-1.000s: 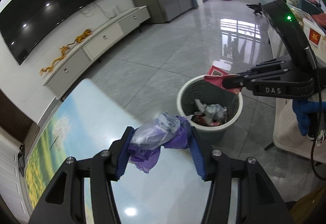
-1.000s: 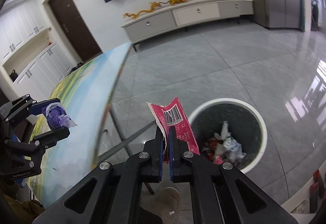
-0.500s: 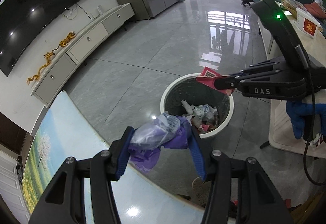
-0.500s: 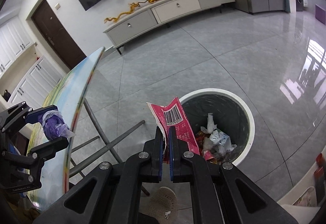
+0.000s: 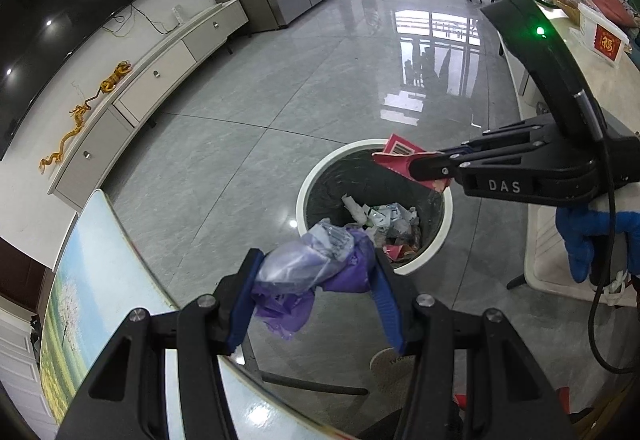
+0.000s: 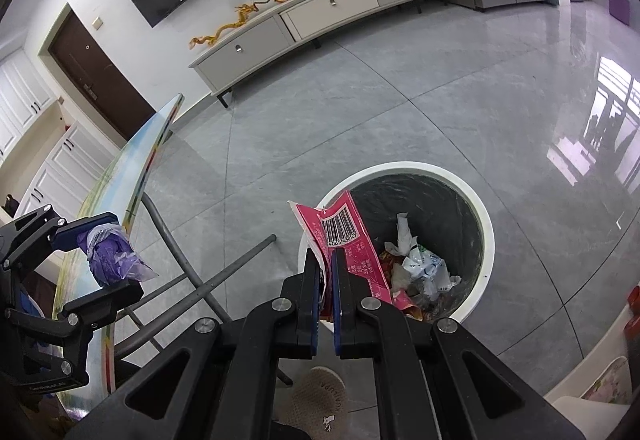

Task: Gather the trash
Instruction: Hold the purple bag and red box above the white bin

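Note:
My left gripper (image 5: 316,272) is shut on a crumpled purple plastic bag (image 5: 312,268), held past the table's edge, just short of the trash bin (image 5: 316,175). It also shows in the right wrist view (image 6: 100,256) with the bag (image 6: 108,252). My right gripper (image 6: 326,260) is shut on a red wrapper (image 6: 344,232) with a barcode, held above the near left rim of the white-rimmed bin (image 6: 486,224). In the left wrist view the right gripper (image 5: 424,163) and wrapper (image 5: 400,151) hang over the bin's far right rim. The bin holds several pieces of trash.
A table with a landscape print (image 5: 92,280) lies at the left, its metal legs (image 6: 216,272) beside the bin. A slipper (image 6: 320,396) is on the grey tile floor below. A white TV cabinet (image 6: 320,15) stands along the far wall. Another table (image 5: 540,240) is at the right.
Both grippers have moved off the table toward the bin. The purple bag now hangs beside the bin's near rim and the red wrapper sits over the bin's rim.

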Available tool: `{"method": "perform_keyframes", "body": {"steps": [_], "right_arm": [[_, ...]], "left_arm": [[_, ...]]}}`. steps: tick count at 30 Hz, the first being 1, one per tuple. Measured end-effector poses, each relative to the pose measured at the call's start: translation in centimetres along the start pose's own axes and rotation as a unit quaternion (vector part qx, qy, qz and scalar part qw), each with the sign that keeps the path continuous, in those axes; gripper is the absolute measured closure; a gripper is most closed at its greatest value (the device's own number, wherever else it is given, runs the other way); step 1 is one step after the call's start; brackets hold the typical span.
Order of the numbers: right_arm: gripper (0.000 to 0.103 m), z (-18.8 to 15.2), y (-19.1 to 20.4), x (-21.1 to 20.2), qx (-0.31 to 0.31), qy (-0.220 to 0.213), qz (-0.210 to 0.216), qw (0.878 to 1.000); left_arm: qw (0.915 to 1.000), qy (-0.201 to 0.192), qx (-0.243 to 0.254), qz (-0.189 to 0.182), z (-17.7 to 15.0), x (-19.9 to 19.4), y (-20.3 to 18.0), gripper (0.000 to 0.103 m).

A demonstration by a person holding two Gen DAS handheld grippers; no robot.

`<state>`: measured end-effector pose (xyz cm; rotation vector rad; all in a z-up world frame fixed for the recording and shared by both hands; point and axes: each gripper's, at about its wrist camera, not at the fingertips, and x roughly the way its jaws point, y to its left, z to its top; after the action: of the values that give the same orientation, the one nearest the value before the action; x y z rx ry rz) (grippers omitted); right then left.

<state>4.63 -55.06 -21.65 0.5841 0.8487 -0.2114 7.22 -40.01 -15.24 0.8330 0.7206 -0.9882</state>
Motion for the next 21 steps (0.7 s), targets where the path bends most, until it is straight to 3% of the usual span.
{"method": "perform_keyframes", "body": {"steps": [21], "right_arm": [[0.097,-0.1,-2.0,0.6,0.028,0.004,-0.003,1.0]], "left_arm": [[0.9998,0.01,0.014,-0.009,1.0,1.3,-1.0,0.052]]}}
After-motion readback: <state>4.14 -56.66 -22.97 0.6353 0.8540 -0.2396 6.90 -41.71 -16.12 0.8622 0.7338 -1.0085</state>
